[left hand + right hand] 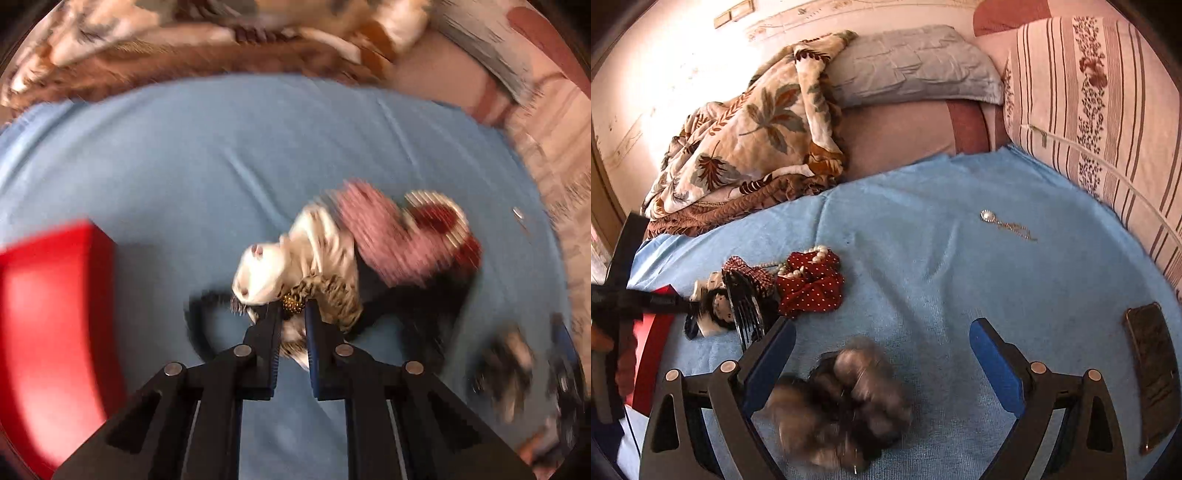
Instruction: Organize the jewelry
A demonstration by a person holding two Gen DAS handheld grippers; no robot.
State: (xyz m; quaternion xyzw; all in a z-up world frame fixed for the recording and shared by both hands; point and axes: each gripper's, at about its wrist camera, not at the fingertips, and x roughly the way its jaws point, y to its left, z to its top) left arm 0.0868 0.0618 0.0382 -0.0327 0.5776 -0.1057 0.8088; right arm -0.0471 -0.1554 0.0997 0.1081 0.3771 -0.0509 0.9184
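My left gripper (293,308) is shut on a gold beaded piece (293,303) of a leopard-print hair tie (332,291), beside a white spotted scrunchie (291,258) and a pink checked one (373,236). The view is blurred by motion. A red box (51,332) sits at the left. My right gripper (882,332) is open above a fluffy grey-brown pom-pom scrunchie (842,402) lying between its fingers. A red dotted scrunchie (812,284) with a pearl string (809,258), a dark comb (744,310) and a pearl pendant (988,215) on a chain lie on the blue cloth (942,266).
A dark phone (1152,373) lies at the right edge of the cloth. A patterned blanket (750,140), a grey pillow (912,66) and a striped floral cushion (1089,110) border the far and right sides. The left gripper's arm (639,299) reaches in from the left.
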